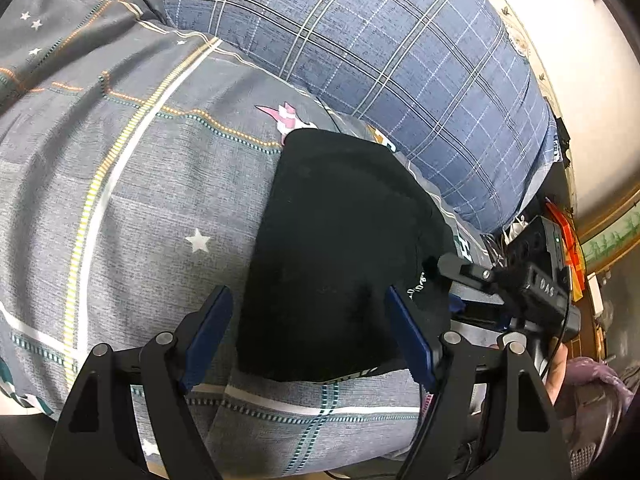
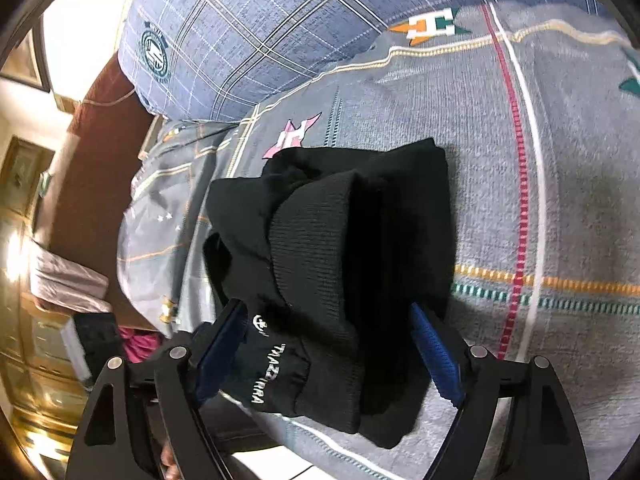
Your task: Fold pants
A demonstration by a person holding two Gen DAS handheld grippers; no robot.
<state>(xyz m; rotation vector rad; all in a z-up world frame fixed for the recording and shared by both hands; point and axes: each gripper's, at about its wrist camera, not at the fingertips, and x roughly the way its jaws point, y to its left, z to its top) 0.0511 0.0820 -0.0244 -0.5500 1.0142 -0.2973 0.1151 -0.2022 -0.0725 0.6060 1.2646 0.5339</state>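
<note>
The black pants (image 1: 340,256) lie folded into a compact bundle on the grey patterned bedspread (image 1: 152,208). My left gripper (image 1: 308,300) is open, its blue pads either side of the bundle's near edge, just above it. In the right wrist view the pants (image 2: 332,272) show a ribbed cuff and white lettering. My right gripper (image 2: 328,316) is open with its jaws spread around the bundle's near end; whether the pads touch the cloth is unclear. The right gripper's body (image 1: 532,280) shows at the right of the left wrist view.
A blue plaid pillow (image 1: 380,64) lies at the head of the bed just beyond the pants, also in the right wrist view (image 2: 248,40). The bed's edge is near the right gripper, with a brown headboard (image 2: 100,168), wooden furniture and clutter beyond.
</note>
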